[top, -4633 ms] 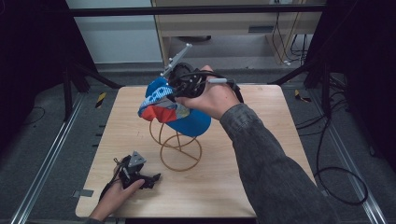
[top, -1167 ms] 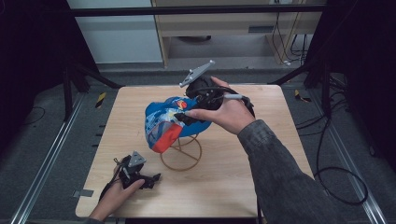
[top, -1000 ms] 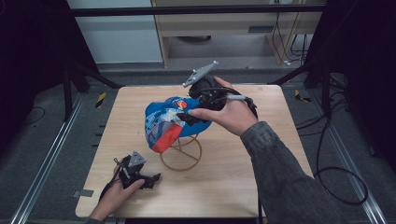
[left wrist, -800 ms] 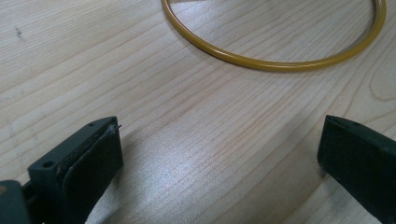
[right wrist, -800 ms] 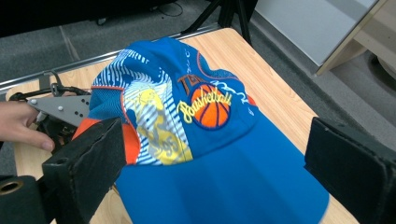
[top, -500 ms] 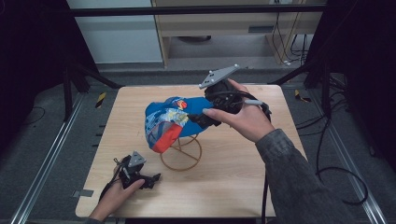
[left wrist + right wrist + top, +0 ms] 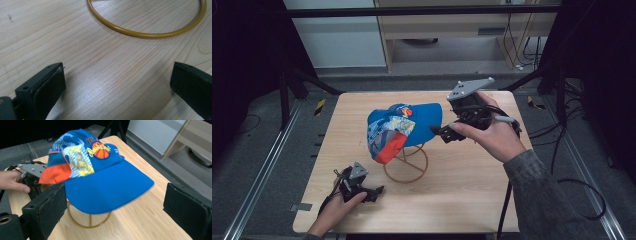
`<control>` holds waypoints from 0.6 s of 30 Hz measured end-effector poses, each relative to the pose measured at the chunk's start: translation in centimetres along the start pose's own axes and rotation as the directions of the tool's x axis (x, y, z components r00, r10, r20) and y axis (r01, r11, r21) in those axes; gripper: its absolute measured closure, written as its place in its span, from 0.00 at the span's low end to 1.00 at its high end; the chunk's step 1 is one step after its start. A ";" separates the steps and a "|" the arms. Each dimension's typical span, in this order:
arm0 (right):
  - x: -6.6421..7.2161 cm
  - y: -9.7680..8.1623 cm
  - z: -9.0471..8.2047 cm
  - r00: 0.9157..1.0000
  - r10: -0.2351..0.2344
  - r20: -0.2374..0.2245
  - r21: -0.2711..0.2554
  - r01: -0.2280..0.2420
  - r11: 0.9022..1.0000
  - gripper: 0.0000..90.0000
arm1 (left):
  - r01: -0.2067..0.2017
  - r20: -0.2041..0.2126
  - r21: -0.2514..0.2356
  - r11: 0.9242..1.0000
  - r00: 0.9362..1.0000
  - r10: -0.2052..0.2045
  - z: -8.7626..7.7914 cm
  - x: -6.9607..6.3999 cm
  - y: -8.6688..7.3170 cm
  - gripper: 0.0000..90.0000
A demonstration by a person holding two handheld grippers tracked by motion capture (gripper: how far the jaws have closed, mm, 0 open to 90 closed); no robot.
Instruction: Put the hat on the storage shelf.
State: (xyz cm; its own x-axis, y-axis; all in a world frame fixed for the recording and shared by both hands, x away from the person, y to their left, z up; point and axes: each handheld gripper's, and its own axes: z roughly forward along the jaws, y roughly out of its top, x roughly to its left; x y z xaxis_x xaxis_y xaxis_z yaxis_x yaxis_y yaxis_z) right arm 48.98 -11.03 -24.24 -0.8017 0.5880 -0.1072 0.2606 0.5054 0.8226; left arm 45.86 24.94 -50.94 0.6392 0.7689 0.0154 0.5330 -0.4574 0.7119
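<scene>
A blue cap (image 7: 399, 127) with an orange and patterned crown and a basketball patch sits on a gold wire stand (image 7: 406, 181) at the middle of the wooden table (image 7: 472, 190). My right gripper (image 7: 443, 134) hovers open just right of the brim, apart from it. In the right gripper view the cap (image 7: 100, 170) lies ahead between the wide jaws of that gripper (image 7: 115, 202), over the stand (image 7: 85, 224). My left gripper (image 7: 374, 192) rests open on the table near the front left. In its own view the left gripper (image 7: 117, 85) faces the stand's ring base (image 7: 147, 35).
A pale cabinet (image 7: 462, 25) stands beyond the far table edge. Black frame legs (image 7: 297, 80) flank the table and cables (image 7: 582, 195) trail over the floor at right. The left gripper and the hand on it (image 7: 32, 173) appear behind the cap in the right gripper view.
My right gripper has drawn back to the right, off the cap's brim, and its jaws stand open. The cap stays on the stand. The left gripper has not moved.
</scene>
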 end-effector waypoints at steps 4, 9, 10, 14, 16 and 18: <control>-0.4 -0.9 -0.6 1.000 0.010 0.021 0.003 -0.010 1.000 0.05 | 0.000 0.000 0.000 1.000 1.000 0.000 0.0 0.0 0.0 0.00; -1.1 -1.9 -1.4 0.999 0.032 0.039 -0.009 -0.032 0.999 0.05 | 0.000 -0.001 0.000 1.000 1.000 0.000 0.0 0.0 0.0 0.00; -1.2 -2.1 -1.5 0.998 0.035 0.042 -0.007 -0.035 0.999 0.05 | 0.000 -0.001 0.000 1.000 1.000 0.000 0.0 0.0 0.0 0.00; -1.5 -3.1 -1.8 0.997 0.055 0.055 -0.005 -0.055 0.999 0.05 | 0.001 -0.003 0.000 1.000 1.000 -0.001 0.0 0.0 0.0 0.00; -1.7 -3.6 -1.9 0.996 0.061 0.058 -0.004 -0.061 0.998 0.05 | 0.001 -0.004 0.000 1.000 1.000 -0.001 0.0 0.0 0.0 0.00; -1.8 -4.1 -2.0 0.996 0.067 0.066 -0.004 -0.067 0.998 0.05 | 0.001 -0.004 0.000 1.000 1.000 -0.001 0.0 0.0 0.0 0.00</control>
State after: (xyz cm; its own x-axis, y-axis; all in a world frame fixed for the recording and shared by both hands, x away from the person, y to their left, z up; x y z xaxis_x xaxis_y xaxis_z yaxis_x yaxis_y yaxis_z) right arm 48.26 -15.37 -26.33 -0.7451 0.6611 -0.0887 0.3115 0.4624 0.8301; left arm 45.84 24.92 -50.94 0.6364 0.7711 0.0172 0.5337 -0.4564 0.7120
